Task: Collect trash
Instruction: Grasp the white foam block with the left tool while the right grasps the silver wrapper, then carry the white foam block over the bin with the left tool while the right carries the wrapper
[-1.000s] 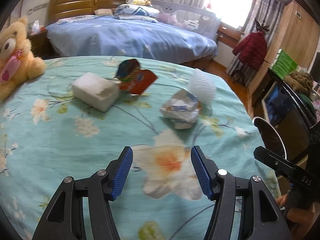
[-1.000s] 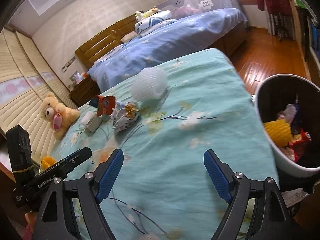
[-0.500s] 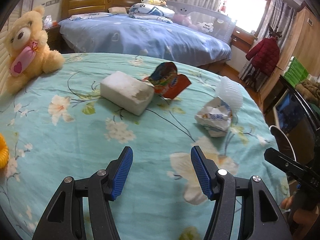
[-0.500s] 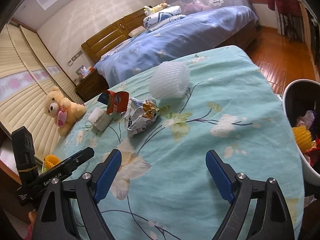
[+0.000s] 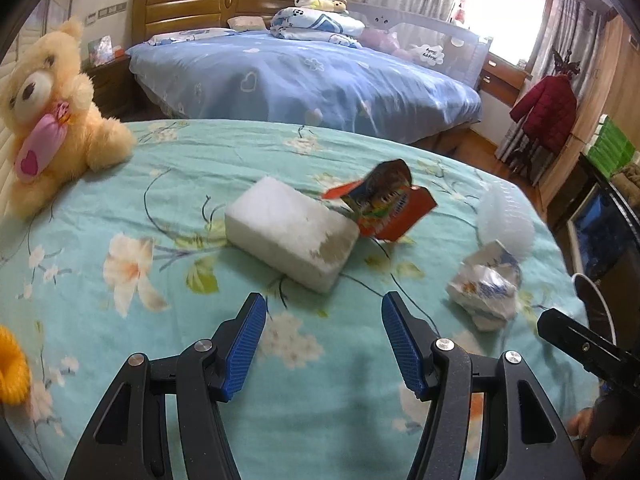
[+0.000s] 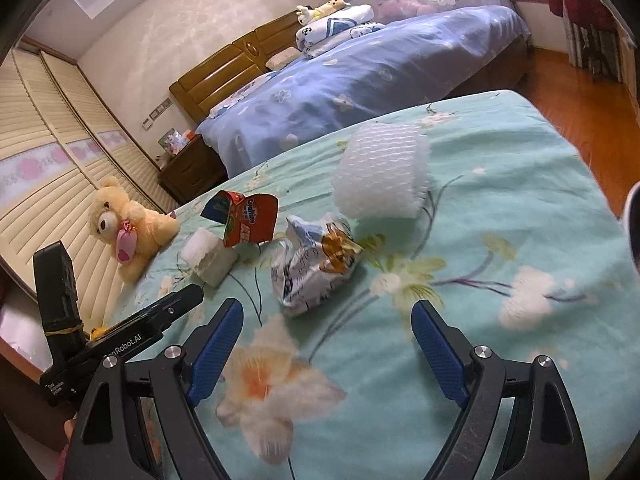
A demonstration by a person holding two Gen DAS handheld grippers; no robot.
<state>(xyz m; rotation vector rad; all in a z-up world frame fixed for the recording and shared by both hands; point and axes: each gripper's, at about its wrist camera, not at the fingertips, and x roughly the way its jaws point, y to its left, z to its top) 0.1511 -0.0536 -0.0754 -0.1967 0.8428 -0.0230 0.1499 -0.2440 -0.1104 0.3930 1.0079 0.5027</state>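
Stock of trash left on the floral bedspread (image 5: pixel 120 184), largest first, as I read it from both wrist views.

1. White foam block (image 5: pixel 290 232): lying flat near the middle of the spread, straight ahead of my left gripper (image 5: pixel 323 320). Uncollected. The left claw is released, nothing between its blue pads, and it is short of the block.

2. White foam net sleeve (image 6: pixel 380 172): lying on its side, farthest from me in the right view, just beyond the crumpled wrapper. Uncollected.

3. Crumpled silver-and-white wrapper (image 6: pixel 316 264): ahead of my right gripper (image 6: pixel 327 328) and slightly to its left, near but not touching. Uncollected. The right claw is spread wide and empty.

4. Torn red snack packet (image 5: pixel 384 204): propped up against the far end of the foam block, touching it. Uncollected.

Not counted as trash: plush bear (image 5: pixel 48 116) at the left edge of the spread.

Bin: only a sliver of a white rim (image 6: pixel 632 220) shows at the right edge of the right view; I cannot see its contents.

Tally, by my judgement: four pieces in view remain on the bed, none in hand. Each claw is lined up with one piece, block on the left and wrapper on the right, so the collection of these four has yet to begin.
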